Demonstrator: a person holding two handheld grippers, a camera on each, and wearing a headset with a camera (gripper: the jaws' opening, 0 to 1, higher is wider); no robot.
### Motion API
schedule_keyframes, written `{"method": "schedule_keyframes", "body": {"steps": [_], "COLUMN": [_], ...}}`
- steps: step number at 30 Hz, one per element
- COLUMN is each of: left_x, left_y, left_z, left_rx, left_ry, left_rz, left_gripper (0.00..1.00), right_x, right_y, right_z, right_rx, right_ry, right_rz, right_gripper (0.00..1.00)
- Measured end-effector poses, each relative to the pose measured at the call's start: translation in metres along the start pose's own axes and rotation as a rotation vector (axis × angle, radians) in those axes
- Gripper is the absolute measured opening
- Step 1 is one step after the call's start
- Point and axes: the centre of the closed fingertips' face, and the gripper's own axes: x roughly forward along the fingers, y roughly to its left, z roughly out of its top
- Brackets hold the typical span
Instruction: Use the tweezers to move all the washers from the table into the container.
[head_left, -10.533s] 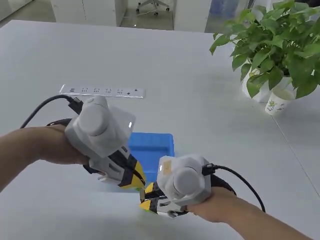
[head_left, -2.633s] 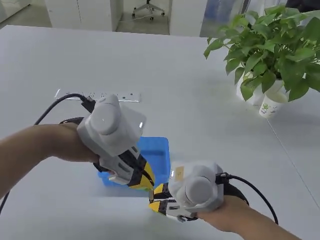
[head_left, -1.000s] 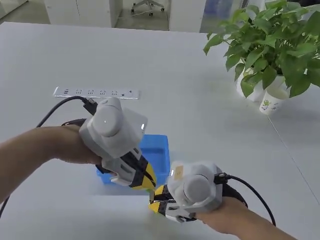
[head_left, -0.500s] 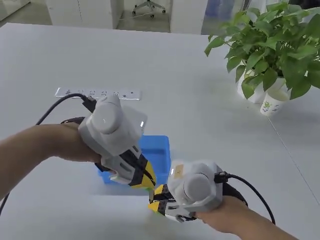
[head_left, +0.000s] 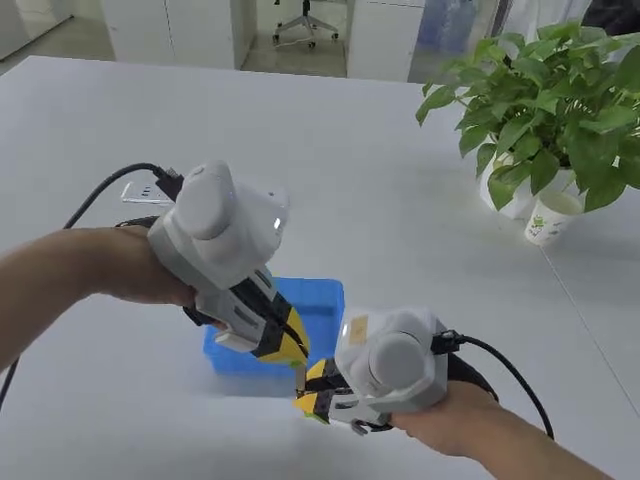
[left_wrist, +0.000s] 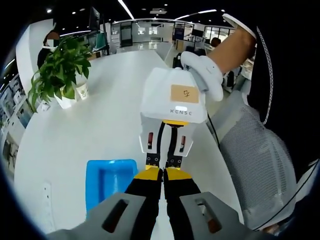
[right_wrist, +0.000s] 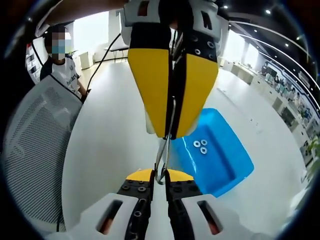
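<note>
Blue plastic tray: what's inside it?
Three small silver washers lie on the floor of the blue plastic tray. In the head view the left gripper hides its near part.

In the left gripper view, centre frame, the right claw (left_wrist: 164, 167) housing carries a tan sticker (left_wrist: 184, 93) reading roughly "02", with "KENSC" printed beneath.

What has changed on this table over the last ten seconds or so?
Nothing clearly moved. The left gripper and the right gripper stay tip to tip at the near edge of the blue container, both closed on the tweezers. Nothing was picked up or let go. The shift in the picture comes from the headset moving; the potted plant stands where it was.
</note>
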Motion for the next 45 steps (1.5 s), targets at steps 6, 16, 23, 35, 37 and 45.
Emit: {"method": "schedule_keyframes", "body": {"steps": [6, 16, 23, 35, 37, 45], "left_x": [-0.009, -0.024, -0.031, -0.035, -0.035, -0.03], "left_y": [0.002, 0.017, 0.032, 0.057, 0.061, 0.071], "left_z": [0.005, 0.012, 0.013, 0.002, -0.001, -0.013], "left_rx": [0.002, 0.009, 0.019, 0.017, 0.016, 0.013], "left_ry": [-0.007, -0.014, -0.015, -0.001, 0.002, 0.018], "left_rz": [0.007, 0.026, 0.049, 0.073, 0.078, 0.087], "left_gripper": [0.05, 0.05, 0.05, 0.05, 0.05, 0.05], "right_x": [-0.004, -0.008, -0.008, 0.007, 0.009, 0.022], "right_y": [-0.006, -0.025, -0.043, -0.067, -0.07, -0.079], "right_z": [0.01, 0.024, 0.031, 0.033, 0.033, 0.029], "right_rx": [-0.019, -0.029, -0.039, -0.057, -0.057, -0.068], "right_ry": [0.002, -0.007, -0.014, -0.016, -0.017, -0.025], "right_rz": [-0.006, -0.021, -0.031, -0.012, -0.008, 0.01], "right_gripper": [0.11, 0.11, 0.11, 0.11, 0.11, 0.11]}}
